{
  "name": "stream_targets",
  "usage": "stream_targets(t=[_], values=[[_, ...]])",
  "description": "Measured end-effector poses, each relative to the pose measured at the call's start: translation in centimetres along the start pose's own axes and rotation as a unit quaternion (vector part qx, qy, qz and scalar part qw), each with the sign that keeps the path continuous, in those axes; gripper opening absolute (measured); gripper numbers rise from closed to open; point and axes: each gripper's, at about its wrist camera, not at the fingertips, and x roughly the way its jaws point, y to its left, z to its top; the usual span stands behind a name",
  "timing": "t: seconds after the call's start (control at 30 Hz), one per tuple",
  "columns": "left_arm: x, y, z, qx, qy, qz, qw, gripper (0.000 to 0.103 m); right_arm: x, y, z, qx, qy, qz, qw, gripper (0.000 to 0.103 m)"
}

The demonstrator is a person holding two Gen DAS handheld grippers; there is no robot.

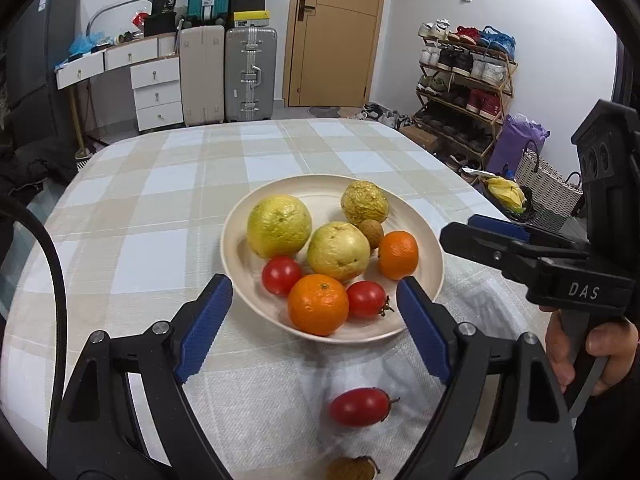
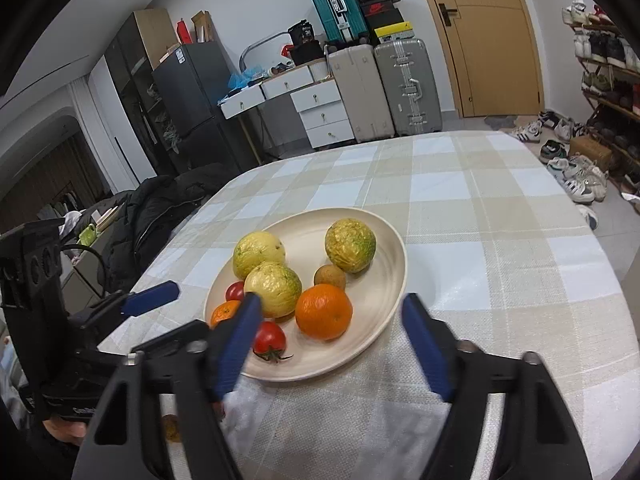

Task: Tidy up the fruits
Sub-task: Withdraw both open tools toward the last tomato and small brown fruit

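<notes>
With both grippers' fingers spread wide and empty, the left gripper (image 1: 314, 328) should straddle the loose tomato (image 1: 360, 407) at the tabletop's near edge, squeeze gently, then lift it onto the plate (image 1: 236, 240).

The left gripper (image 1: 314, 304) hangs over the near rim of a cream plate (image 1: 240, 256), its blue pads spread wide with nothing between them. On the plate sit 3 yellow-green guavas, 2 oranges, 2 red tomatoes and a small brown longan (image 1: 370, 233) — all bunched together. Nearer the camera, a third tomato (image 1: 360, 406) lies on the checked tablecloth (image 1: 160, 200). At the right edge a hand (image 1: 588, 348) holds the right gripper (image 1: 480, 236).
</notes>
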Motion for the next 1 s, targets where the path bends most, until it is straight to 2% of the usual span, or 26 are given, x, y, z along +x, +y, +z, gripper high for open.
stream_targets(t=[0.03,0.1,0.13,0.2,0.37,0.7,0.77,1.0], values=[[-0.4,0.2,-0.1,-0.001,-0.003,-0.001,1.0000,0.087,-0.1,0.1,-0.1,-0.002,0.002,0.001,1.000,0.092],[-1.4,0.6,-0.4,-0.004,-0.011,0.003,0.9999,0.100,-0.1,0.3,-0.3,-0.008,0.011,-0.005,1.000,0.098],[-1.9,0.8,-0.6,-0.008,-0.018,0.005,0.9998,0.102,-0.3,0.4,-0.5,-0.011,0.009,-0.011,1.000,0.102],[-2.8,1.0,-1.0,-0.010,-0.029,0.006,0.9995,0.102,-0.5,0.7,-0.9,-0.018,0.013,-0.018,1.000,0.103],[-4.2,1.6,-2.3,-0.002,-0.026,0.016,0.9995,0.102,-1.6,1.8,-1.6,-0.042,0.019,-0.016,0.999,0.103],[-7.4,2.8,-3.5,-0.023,-0.033,0.030,0.9987,0.102,-2.6,4.6,-2.8,-0.067,0.032,-0.008,0.997,0.103],[-8.1,2.8,-3.8,-0.020,-0.043,0.035,0.9983,0.102,-2.9,5.2,-3.0,-0.070,0.029,-0.008,0.997,0.103],[-9.1,2.3,-4.8,-0.007,-0.036,0.045,0.9983,0.102,-2.5,6.5,-3.6,-0.088,0.045,-0.010,0.995,0.103]])
